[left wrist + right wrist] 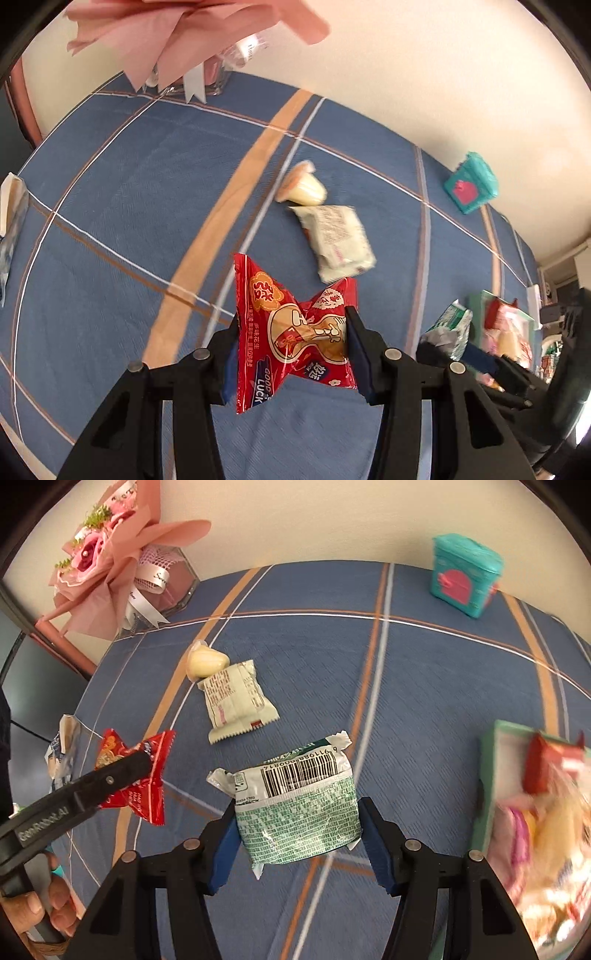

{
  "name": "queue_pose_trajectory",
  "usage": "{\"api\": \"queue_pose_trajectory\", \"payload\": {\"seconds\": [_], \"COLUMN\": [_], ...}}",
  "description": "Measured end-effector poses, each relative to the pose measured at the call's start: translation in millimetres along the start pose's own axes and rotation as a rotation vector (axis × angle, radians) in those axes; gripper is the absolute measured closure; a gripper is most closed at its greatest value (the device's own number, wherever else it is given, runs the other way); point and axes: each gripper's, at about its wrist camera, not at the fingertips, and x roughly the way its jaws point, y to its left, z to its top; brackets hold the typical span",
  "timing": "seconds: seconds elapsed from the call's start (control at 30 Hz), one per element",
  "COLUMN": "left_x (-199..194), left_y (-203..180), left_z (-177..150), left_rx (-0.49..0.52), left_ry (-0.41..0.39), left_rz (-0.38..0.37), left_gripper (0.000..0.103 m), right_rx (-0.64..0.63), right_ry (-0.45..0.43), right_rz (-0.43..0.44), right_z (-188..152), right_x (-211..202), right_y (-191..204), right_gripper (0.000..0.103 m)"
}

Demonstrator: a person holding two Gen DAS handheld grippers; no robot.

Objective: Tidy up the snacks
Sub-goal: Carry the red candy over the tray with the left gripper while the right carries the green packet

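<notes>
Since both are light, crinkly foil, mid-body pinches suit: left gripper [291, 347] squeezes red peanut packet [291, 332], right gripper [297, 834] clamps green-white packet [295, 805] w/ jaws part-closed.

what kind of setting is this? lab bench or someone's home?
Most likely a home, probably a table or bed against a wall: a blue plaid cloth covers the surface, with a pink wrapped bouquet and a teal gift box at the back. No lab fixtures show.
</notes>
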Motion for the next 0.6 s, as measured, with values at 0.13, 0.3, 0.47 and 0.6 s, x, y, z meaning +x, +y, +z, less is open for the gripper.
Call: {"api": "queue_pose_trajectory", "payload": {"seconds": [0.13,0.3,0.47,0.6], "left_x": [-13,-21,-27,-33], "left_y": [-19,-46,-77,-105], "left_z": [-13,-28,-43,-52], "left_rx": [0.005,0.023,0.041,0.064], "left_ry": [-0.002,-0.003,-0.002,-0.014], "left_rz": [-0.028,-0.039,-0.065,-0.090], "left_gripper": [0.052,0.052,0.052,0.052], "right_rx": [0.044,0.062,0.125,0.171], "right_ry": [-0.002,-0.024,-0.058,-0.084], "right_rz": [-0.015,-0.082,-0.080,-0.098], "right_z": [-17,-40,-55,-65], "right_x": [-16,-41,-68,-87], "right_y": [-11,-25,-44,-60], "right_gripper": [0.039,0.039,0.039,0.039]}}
